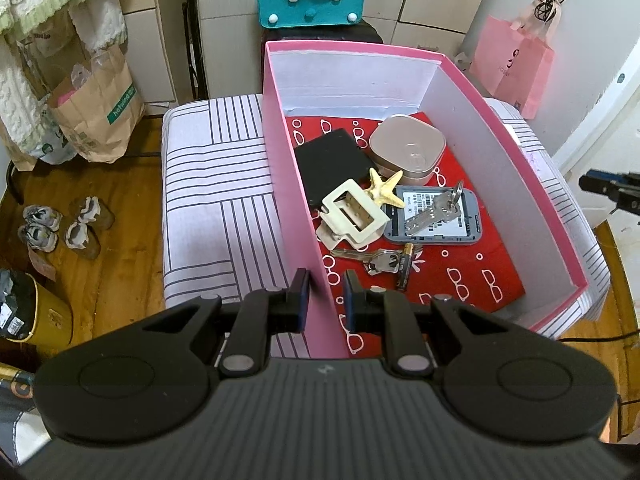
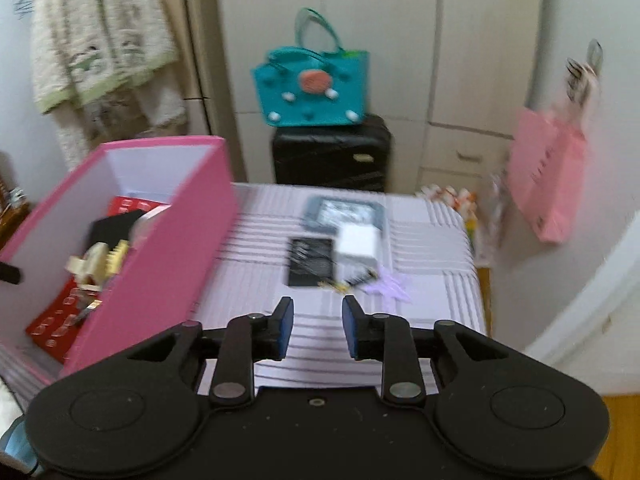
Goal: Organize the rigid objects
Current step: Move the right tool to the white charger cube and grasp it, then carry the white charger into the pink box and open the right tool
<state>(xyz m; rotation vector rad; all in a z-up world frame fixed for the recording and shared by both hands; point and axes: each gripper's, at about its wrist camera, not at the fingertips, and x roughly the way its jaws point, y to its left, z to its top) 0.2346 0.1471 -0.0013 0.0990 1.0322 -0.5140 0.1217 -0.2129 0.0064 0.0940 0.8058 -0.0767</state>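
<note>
A pink box (image 1: 280, 168) with a red patterned liner stands on the striped cushion (image 1: 208, 184). Inside lie a black wallet (image 1: 330, 164), a beige case (image 1: 406, 146), a cream hair clip (image 1: 352, 216), a starfish (image 1: 385, 186), a grey device (image 1: 436, 220) with keys on it, more keys and a battery. My left gripper (image 1: 325, 300) straddles the box's near left wall, fingers close on either side of it. My right gripper (image 2: 318, 326) is open and empty above the cushion. Ahead of it lie a black card (image 2: 310, 262), a white charger (image 2: 356, 246), a grey device (image 2: 344, 210) and a purple starfish (image 2: 386, 286).
The pink box (image 2: 160, 248) is at the left of the right wrist view. A teal bag (image 2: 316, 88) sits on a black suitcase (image 2: 332, 156) behind the cushion. A pink paper bag (image 2: 548, 184) hangs at the right. Shoes and paper bags are on the wooden floor at the left (image 1: 60, 228).
</note>
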